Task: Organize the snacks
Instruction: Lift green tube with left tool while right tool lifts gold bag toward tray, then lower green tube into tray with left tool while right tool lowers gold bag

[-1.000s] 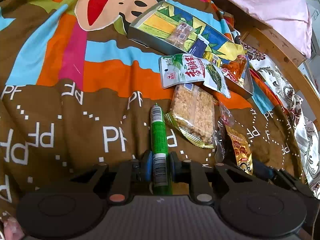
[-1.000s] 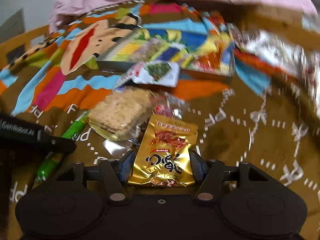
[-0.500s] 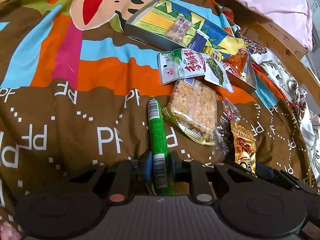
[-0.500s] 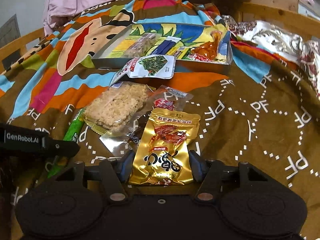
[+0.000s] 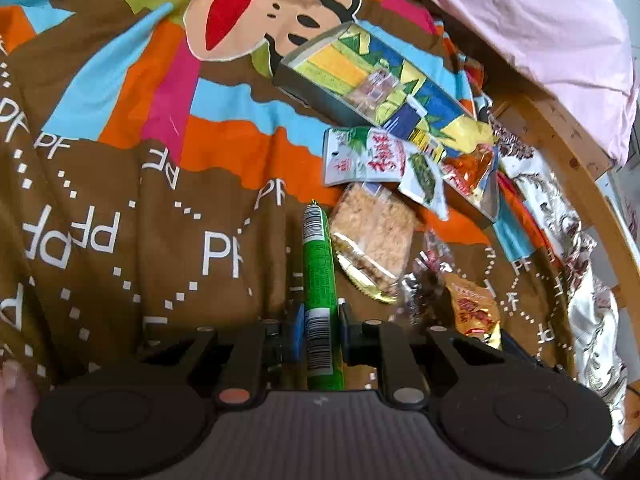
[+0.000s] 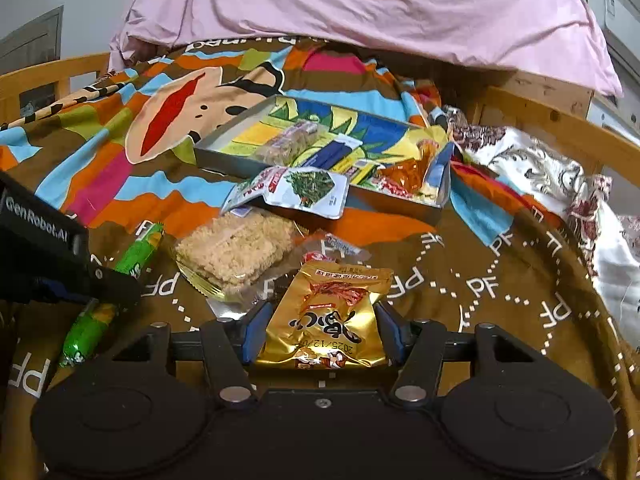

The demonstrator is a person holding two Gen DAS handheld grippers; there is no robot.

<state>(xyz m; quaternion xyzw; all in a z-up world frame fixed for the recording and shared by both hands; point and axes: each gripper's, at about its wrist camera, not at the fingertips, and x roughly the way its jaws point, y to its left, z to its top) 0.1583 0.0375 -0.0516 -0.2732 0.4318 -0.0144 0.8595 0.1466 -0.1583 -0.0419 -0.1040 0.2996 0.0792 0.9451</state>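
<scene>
Snacks (image 6: 328, 316) beside "GenRobot.AI"-marked left gripper (image 6: 72, 280)

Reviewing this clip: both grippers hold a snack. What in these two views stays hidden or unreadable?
- Green stick snack: its near end is hidden by the left gripper in the left wrist view.
- Gold packet: its bottom edge is hidden behind the right gripper body.
- Small clear packet: mostly covered by the gold packet; label unreadable.
- Tray: wrappers inside too small to read.
</scene>
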